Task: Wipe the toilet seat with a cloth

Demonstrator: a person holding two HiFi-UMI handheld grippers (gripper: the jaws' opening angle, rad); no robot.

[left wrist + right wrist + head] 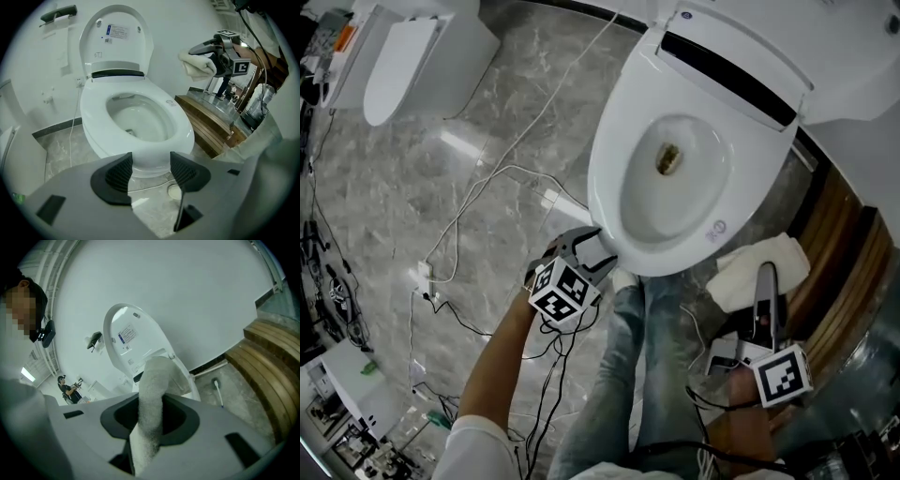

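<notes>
Grey marble floor fills the head view, with the white toilet seat at the far centre, the left gripper just beside its near rim, and the right gripper at the near right carrying the white cloth clear of the seat. From the left gripper view, its jaws stand wide apart and empty, the seat's front rim beyond them. From the right gripper view, the jaws pinch the folded cloth, which rises before the raised lid.
</notes>
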